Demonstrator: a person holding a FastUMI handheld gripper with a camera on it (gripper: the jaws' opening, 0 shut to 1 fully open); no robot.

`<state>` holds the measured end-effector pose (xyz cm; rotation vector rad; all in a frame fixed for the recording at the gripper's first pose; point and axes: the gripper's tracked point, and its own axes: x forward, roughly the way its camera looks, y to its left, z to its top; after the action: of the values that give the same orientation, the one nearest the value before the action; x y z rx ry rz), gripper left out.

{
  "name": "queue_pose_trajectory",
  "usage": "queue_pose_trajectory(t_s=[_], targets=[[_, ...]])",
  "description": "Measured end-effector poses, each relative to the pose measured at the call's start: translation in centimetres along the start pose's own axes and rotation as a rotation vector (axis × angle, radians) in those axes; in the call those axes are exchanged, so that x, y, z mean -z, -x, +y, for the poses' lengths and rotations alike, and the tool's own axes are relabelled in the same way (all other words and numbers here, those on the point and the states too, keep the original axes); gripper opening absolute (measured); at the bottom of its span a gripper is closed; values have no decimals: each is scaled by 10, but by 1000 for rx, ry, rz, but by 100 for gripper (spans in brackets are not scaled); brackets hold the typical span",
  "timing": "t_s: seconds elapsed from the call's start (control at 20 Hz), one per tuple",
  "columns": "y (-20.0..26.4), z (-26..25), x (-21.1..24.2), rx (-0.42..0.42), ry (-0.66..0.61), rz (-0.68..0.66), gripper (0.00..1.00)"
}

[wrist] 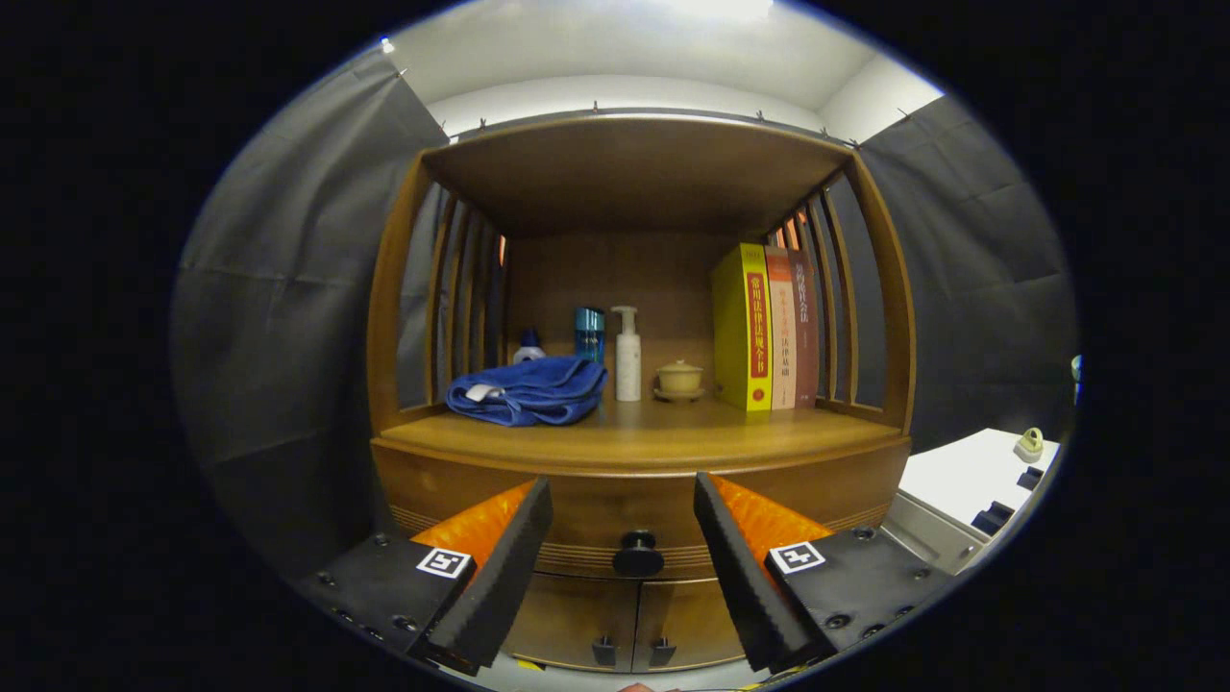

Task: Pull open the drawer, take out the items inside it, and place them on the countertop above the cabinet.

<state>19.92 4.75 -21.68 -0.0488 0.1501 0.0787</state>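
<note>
1. Tool state: I read the gripper (623, 500) as spread wide and holding nothing; there is clear air between both fingers.

2. Task object: the drawer (625, 514) sits closed in the front of the cabinet (404, 481), directly under the countertop (634, 437). Its round dark knob (638, 554) lies between the 2 fingers, slightly toward 6 o'clock of the fingertip line and beyond it in depth. No contact is visible.

3. Deciding relation: the knob is dead ahead at 12 o'clock along the approach axis, nearly centred in the gap and perhaps a touch toward the right finger. The drawer front runs 9 to 3 o'clock, so I judge the pull must come straight back toward 6 o'clock, square to that face.

4. Landing area: on the countertop I note a blue towel (528, 389) at 10 o'clock of the knob, a white pump bottle (627, 356) at 12 o'clock, a small lidded cup (679, 380) just beside it and upright books (766, 327) at 1 o'clock. The front strip of the countertop is bare.

5. Progress: drawer not yet opened; its contents cannot be seen. Below it, 2 small door handles (632, 652) sit side by side; I judge them a mis-grab risk.
</note>
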Motion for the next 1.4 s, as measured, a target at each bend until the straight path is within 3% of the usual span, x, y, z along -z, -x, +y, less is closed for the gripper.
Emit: queue_pose_trajectory(t_s=[0.45, 1.2, 1.4], targets=[[-47, -13, 62, 45, 40, 69, 97], [-59, -13, 78, 51, -4, 120, 40], [-35, -11, 77, 50, -48, 125, 38]])
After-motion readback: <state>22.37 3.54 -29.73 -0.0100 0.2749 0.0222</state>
